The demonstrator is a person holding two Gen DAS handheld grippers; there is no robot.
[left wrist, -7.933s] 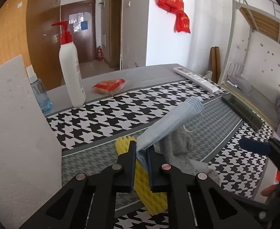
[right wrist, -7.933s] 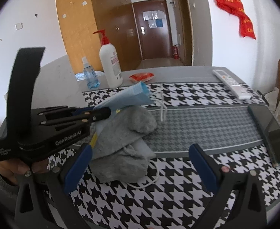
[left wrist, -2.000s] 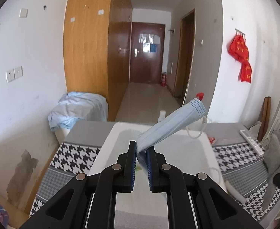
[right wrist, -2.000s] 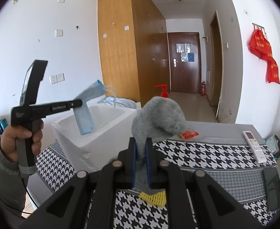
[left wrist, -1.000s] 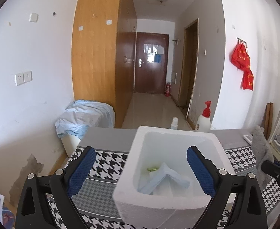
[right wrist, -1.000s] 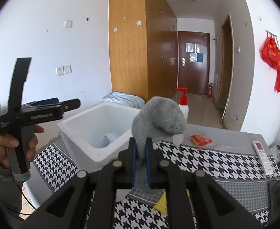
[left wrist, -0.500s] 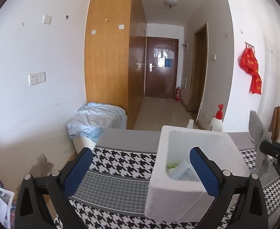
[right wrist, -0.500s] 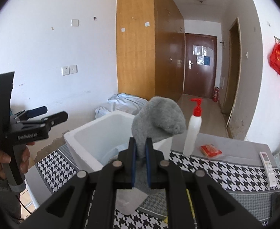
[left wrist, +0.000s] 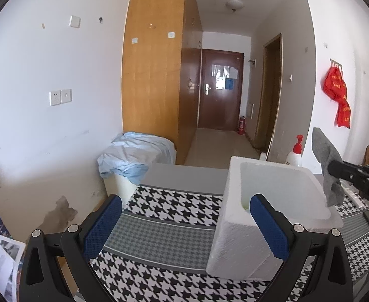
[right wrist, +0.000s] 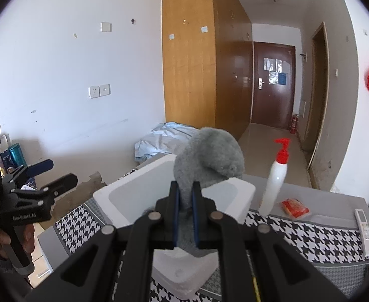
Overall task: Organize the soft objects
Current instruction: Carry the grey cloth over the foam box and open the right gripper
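My right gripper (right wrist: 184, 196) is shut on a grey fuzzy sock (right wrist: 209, 158) and holds it above the white foam box (right wrist: 139, 188). The sock (left wrist: 327, 166) also shows in the left wrist view, hanging over the box's right rim (left wrist: 310, 176). My left gripper (left wrist: 184, 226) is open and empty, to the left of the box and above the table; it shows in the right wrist view (right wrist: 48, 173) too. The box's inside is mostly hidden from here.
The table carries a black-and-white houndstooth cloth (left wrist: 164, 206). A white pump bottle with red top (right wrist: 275, 183), a red packet (right wrist: 295, 207) and a remote (right wrist: 361, 221) stand behind the box. A bin with blue sheeting (left wrist: 134, 156) stands by the wall.
The left gripper let the blue mask fall into the box, opened and drew back left. The right gripper brought the grey sock up and over the box.
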